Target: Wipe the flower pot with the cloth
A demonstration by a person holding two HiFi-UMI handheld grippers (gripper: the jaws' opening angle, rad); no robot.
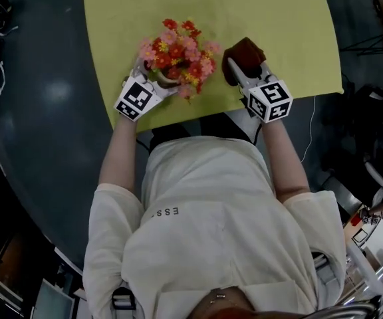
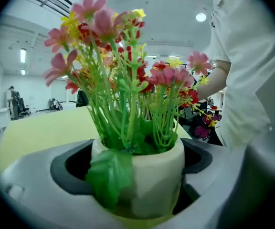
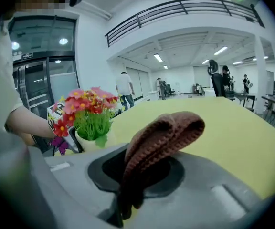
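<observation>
A white flower pot [image 2: 152,175] full of red and pink artificial flowers [image 1: 177,53] sits between the wide-set jaws of my left gripper [image 1: 153,78], which is shut on its sides; a green leaf [image 2: 108,173] hangs over the rim. The pot is near the front edge of the yellow-green table [image 1: 278,18]. In the head view the blooms hide most of the pot. To its right, my right gripper [image 1: 239,68] is shut on a folded brown knitted cloth [image 3: 163,132], which sticks up from the jaws, a short way from the flowers. The right gripper view shows the flower pot [image 3: 90,140] off to the left.
The table's front edge runs just below both grippers, close to my body. A thin cable [image 1: 309,131] hangs at the table's right side. Dark floor [image 1: 38,111] lies to the left, with clutter at the lower right [image 1: 371,224]. Several people stand far off in the hall.
</observation>
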